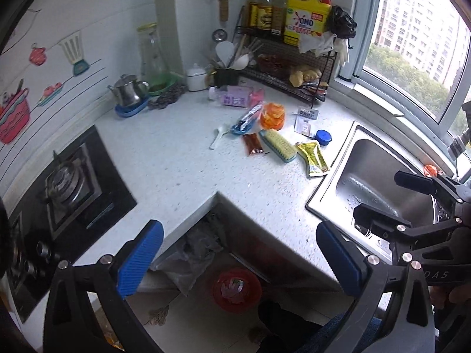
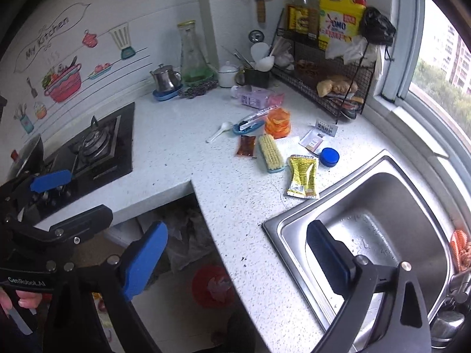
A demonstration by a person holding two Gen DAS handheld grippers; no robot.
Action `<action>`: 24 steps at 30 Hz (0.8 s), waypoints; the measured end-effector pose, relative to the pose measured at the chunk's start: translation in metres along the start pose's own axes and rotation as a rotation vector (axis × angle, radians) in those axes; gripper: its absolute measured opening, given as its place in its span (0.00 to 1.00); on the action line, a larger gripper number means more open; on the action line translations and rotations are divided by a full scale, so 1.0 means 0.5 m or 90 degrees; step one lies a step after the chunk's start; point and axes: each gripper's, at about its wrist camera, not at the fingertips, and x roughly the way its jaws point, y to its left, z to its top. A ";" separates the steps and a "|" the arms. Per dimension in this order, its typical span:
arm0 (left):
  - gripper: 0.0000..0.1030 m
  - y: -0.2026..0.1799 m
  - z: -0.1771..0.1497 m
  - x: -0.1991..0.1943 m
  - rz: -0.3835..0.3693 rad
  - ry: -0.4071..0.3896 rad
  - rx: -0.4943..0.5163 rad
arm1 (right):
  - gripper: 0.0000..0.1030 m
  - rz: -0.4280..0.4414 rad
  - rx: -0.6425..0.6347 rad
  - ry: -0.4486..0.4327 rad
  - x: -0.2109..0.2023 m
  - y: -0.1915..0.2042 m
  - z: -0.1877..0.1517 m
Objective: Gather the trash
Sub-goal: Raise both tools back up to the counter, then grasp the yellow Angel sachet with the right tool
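Both claws (image 1: 240, 253) (image 2: 235, 253) spread empty, speckled white countertop (image 1: 182, 161), steel sink (image 2: 382, 206), window (image 1: 412, 29)

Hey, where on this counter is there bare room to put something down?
Bare countertop lies between the stove and the scrub brush, and along the sink's near-left rim. It is crowded from the yellow packet back to the wire rack.

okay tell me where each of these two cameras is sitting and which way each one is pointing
Left wrist: on the left gripper, angled down over the counter corner toward the stove and the red bin; its blue pads stand open, the right gripper shows at right.
Right wrist: on the right gripper, angled down over the sink; pads open, the left gripper and a hand at left.
Shared: the yellow sachet, brush, bin.
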 end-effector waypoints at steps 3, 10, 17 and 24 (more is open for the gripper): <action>1.00 -0.008 0.037 0.046 0.001 0.014 0.014 | 0.93 -0.009 0.020 0.010 0.028 -0.032 0.025; 1.00 -0.011 0.117 0.170 -0.011 0.068 0.016 | 0.93 -0.021 0.046 0.039 0.105 -0.101 0.087; 1.00 -0.018 0.171 0.274 -0.034 0.118 0.006 | 0.93 -0.018 0.046 0.086 0.201 -0.163 0.133; 1.00 -0.012 0.208 0.379 -0.037 0.166 -0.033 | 0.93 -0.009 0.037 0.136 0.299 -0.202 0.160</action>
